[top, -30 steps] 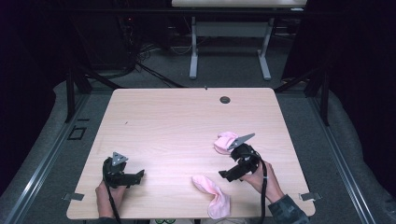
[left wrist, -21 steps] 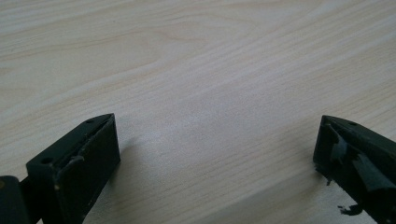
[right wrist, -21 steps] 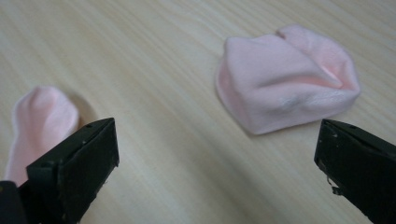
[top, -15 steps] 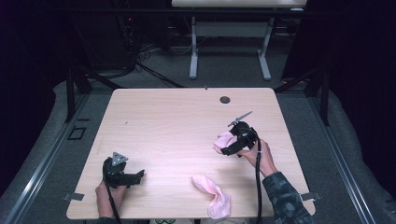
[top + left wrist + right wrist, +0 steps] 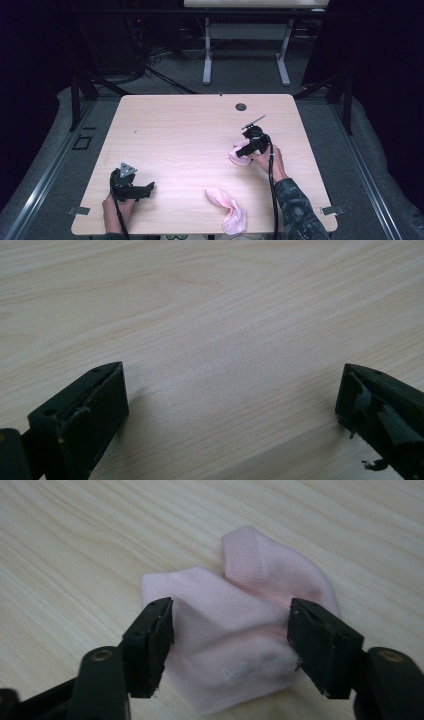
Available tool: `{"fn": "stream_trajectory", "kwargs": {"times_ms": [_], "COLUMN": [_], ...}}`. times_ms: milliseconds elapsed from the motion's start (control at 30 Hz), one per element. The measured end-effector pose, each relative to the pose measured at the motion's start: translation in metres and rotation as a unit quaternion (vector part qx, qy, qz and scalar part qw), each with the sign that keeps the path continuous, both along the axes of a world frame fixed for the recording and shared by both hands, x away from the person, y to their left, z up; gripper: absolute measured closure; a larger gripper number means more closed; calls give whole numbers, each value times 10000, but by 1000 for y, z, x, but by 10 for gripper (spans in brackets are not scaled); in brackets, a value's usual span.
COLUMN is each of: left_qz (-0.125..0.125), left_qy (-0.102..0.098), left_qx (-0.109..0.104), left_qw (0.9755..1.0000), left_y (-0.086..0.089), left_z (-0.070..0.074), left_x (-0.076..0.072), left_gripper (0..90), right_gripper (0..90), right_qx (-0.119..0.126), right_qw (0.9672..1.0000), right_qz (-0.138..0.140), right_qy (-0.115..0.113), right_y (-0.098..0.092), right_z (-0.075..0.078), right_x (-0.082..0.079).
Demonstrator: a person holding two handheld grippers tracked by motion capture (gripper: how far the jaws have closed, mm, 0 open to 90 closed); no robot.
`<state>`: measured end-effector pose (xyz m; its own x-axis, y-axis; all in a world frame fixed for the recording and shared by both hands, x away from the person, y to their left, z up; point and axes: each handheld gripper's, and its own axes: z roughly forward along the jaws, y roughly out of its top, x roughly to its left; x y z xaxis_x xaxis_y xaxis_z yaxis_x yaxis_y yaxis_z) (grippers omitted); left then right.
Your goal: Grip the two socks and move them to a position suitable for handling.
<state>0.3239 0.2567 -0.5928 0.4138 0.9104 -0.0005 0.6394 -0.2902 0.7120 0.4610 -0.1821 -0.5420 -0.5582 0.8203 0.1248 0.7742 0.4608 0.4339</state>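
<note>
Closing on the folded pink sock, the right tongs have just been narrowing; their jaws straddle it, though whether the pads press yet is hard to tell. Next, a firm pinch and lift. A second sock lies nearer the person than the first. Left tongs stand spread over bare pale-wood surface. Behind it, dark floor and table legs.

Pink sock, faint white butterfly logo, lettering beside it unreadable
</note>
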Motion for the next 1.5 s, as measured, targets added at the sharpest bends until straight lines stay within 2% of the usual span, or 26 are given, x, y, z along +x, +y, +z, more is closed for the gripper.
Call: {"fn": "stream_trajectory", "kwargs": {"times_ms": [100,167,200,233,267,333,400,433,467,500,567,633,700,733,767,800,833,867,933,967,1000,1167,1300,1400,1433,1500], "left_qz": [-1,0,0,-5,-3,3,0,0,-1,1,-1,-1,-1,-1,-3,-3,-3,-3,-3,-2,0,-1,3,3,3,-2], "left_qy": [1,0,0,12,19,-2,1,-1,4,-1,4,4,5,5,7,7,8,8,8,7,1,5,-2,-3,-3,6], "left_qx": [1,1,1,5,12,1,1,2,4,1,4,3,2,2,2,2,3,3,3,2,-1,0,-1,-1,-1,1], "left_qw": [10000,10000,10000,10000,10000,10000,10000,10000,10000,10000,10000,10000,10000,10000,10000,10000,10000,10000,10000,10000,10000,10000,10000,10000,10000,10000], "left_y": [0,0,0,0,0,0,0,0,0,0,0,0,0,0,0,0,0,0,0,0,0,0,0,0,0,0], "left_z": [0,0,0,0,0,0,0,0,0,0,0,0,0,0,0,0,0,0,0,0,0,0,0,0,0,0], "left_x": [0,0,0,0,0,0,0,0,0,0,0,0,0,0,0,0,0,0,0,0,0,0,0,0,0,0], "left_gripper": [5,4,4,4,5,4,4,4,5,4,4,4,4,4,4,4,4,4,4,4,4,4,4,4,4,4], "right_gripper": [434,505,505,522,554,635,688,688,750,766,797,805,815,815,817,817,817,817,817,816,817,815,814,811,811,810], "right_qx": [-3,-21,-21,70,5,-142,-137,-137,-112,-175,-102,-140,116,116,240,240,314,338,366,473,523,645,617,494,494,460], "right_qw": [10000,9999,9999,9998,9998,9997,9995,9995,9993,9992,9992,9992,9988,9988,9985,9985,9978,9974,9971,9963,9946,9895,9885,9896,9896,9908], "right_qz": [-59,-131,-131,-166,-166,-152,-133,-133,-220,-195,-242,-219,-356,-356,-298,-298,-217,-167,-67,44,192,646,862,1026,1026,1060], "right_qy": [66,69,69,65,72,-83,-236,-236,-293,-308,-315,-292,-331,-331,-390,-390,-549,-617,-660,-722,-881,-1117,-1077,-882,-882,-697], "right_y": [-1,-2,-2,-1,-2,-1,-2,-2,-3,-5,-6,-7,-9,-9,-13,-13,-13,-11,-10,-7,-2,13,25,38,38,44], "right_z": [-2,-6,-6,-7,-7,-8,-10,-10,-11,-11,-11,-11,-10,-10,-2,-2,10,14,21,28,41,61,62,46,46,27], "right_x": [0,1,1,0,0,-2,-3,-3,-4,-4,-4,-3,-5,-5,-8,-8,-15,-19,-24,-31,-43,-71,-84,-89,-89,-86]}}
